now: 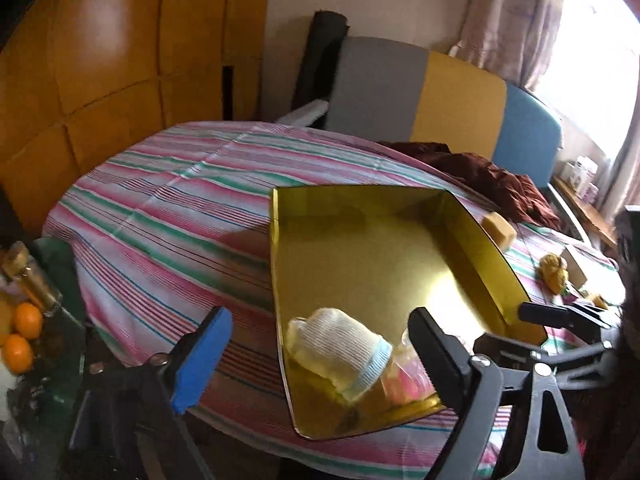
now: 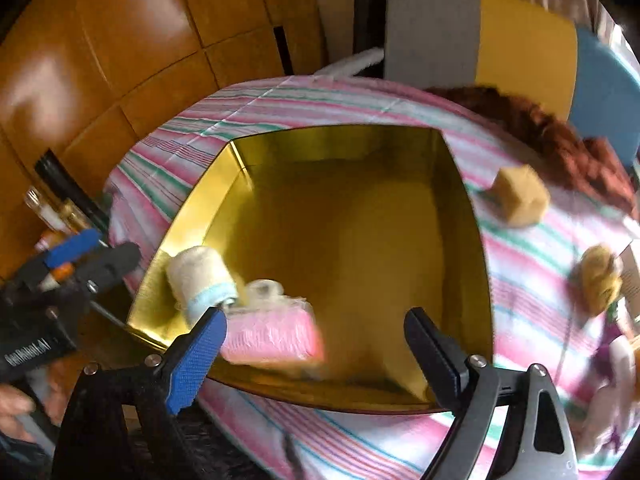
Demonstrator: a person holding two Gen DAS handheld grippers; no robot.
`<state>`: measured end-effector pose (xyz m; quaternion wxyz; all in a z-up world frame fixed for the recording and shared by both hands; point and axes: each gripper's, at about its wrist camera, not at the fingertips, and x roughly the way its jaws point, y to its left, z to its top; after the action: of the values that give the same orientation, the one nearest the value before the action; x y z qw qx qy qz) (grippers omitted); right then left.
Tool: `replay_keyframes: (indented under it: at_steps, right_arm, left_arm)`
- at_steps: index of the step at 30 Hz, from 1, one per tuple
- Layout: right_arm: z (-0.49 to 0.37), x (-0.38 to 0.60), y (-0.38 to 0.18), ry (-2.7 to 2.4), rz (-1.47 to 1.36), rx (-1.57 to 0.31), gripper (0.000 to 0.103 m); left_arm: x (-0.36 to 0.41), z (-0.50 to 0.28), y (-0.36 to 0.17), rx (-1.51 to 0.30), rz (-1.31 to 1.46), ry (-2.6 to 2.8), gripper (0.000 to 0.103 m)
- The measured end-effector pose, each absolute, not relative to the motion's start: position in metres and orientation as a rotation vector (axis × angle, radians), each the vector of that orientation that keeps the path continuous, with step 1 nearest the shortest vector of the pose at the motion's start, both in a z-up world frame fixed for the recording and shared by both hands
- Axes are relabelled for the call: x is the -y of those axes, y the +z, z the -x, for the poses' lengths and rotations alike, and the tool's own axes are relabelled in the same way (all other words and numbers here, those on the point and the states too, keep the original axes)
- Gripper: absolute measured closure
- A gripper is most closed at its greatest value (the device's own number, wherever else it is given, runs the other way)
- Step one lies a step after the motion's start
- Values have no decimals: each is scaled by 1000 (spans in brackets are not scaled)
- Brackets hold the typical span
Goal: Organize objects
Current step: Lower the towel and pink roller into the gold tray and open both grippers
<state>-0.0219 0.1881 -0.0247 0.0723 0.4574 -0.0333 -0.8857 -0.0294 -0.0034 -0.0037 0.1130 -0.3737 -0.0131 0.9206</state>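
Gold mirror-finish square tray (image 2: 460,208) sits on the round table near its front edge and serves as the collection bin. Three items already lie in its near-left corner: a cream rolled cloth with a pale blue band (image 2: 200,276), a small whitish roll (image 2: 264,290) and a pink fluffy pad (image 2: 272,336). The rest of the tray floor is bare.

Items remaining outside, on the cloth to the right of the tray: a tan cube-shaped sponge (image 2: 520,196), a yellow-brown knitted lump (image 2: 598,276) and, at the far right edge, purple and white items too blurred to identify. Judged progress: roughly half complete.

Left gripper (image 1: 320,364) hangs over the tray's near-left corner with jaws apart and nothing between the pads. Right gripper (image 2: 316,354) hangs over the tray's near edge, jaws likewise apart and empty.

A pink, green and white striped tablecloth (image 1: 160,208) covers the table. A dark red crumpled cloth (image 1: 492,180) lies at the far side. Behind stand orange-brown panelled doors (image 1: 100,60), a grey, yellow and blue upholstered chair back (image 1: 440,96) and a curtained window (image 1: 592,60). Oranges (image 1: 24,336) rest at lower left.
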Motion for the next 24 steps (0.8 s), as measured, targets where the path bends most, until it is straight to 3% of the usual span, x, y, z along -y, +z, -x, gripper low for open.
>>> replay_keyframes:
  at_steps: [3,11,24]
  right_arm:
    - [13,-184,-25,-2726,-1331,39,11]
    - [-8,-179,-2,-3022,-1023,-136,11]
    - [-11,-194,-16,-3029,-1110,-13,19]
  left_arm:
    - [2,25,0,-8,1061,2761,3]
    - [-5,16,6,-84,983,2835,0]
    - [-23,5,8,-204,958,2844,1]
